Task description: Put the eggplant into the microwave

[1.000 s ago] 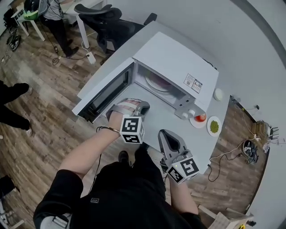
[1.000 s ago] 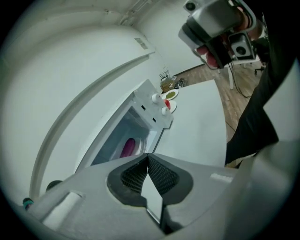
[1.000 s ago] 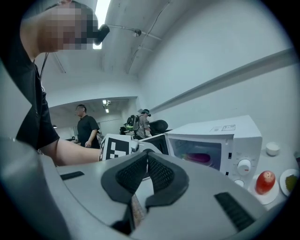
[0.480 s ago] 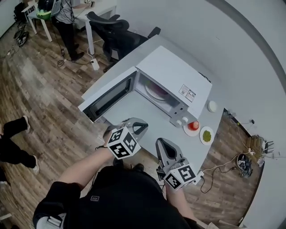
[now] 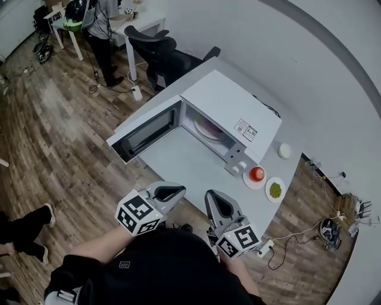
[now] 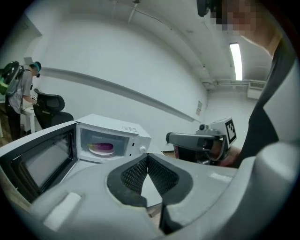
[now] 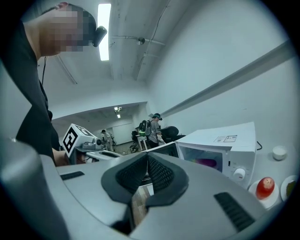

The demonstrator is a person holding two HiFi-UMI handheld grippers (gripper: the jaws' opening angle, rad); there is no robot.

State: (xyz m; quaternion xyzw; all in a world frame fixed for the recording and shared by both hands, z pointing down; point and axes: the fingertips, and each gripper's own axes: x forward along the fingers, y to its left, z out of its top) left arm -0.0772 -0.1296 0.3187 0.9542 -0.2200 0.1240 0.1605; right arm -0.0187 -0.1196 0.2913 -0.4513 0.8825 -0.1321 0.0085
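Observation:
The white microwave stands on the grey table with its door swung wide open to the left. Inside, the purple eggplant lies on the round plate; it also shows in the left gripper view and in the right gripper view. My left gripper hovers near the table's front edge, well back from the cavity, shut and empty. My right gripper is beside it, pads together with nothing between them.
Right of the microwave sit a plate with a red fruit, a plate with something green and a small white round object. An office chair and a person are behind the table. Cables lie on the wooden floor.
Both grippers have pulled back from the microwave's opening toward my body. The left one came away from just in front of the cavity and rolled over; the eggplant stays inside.

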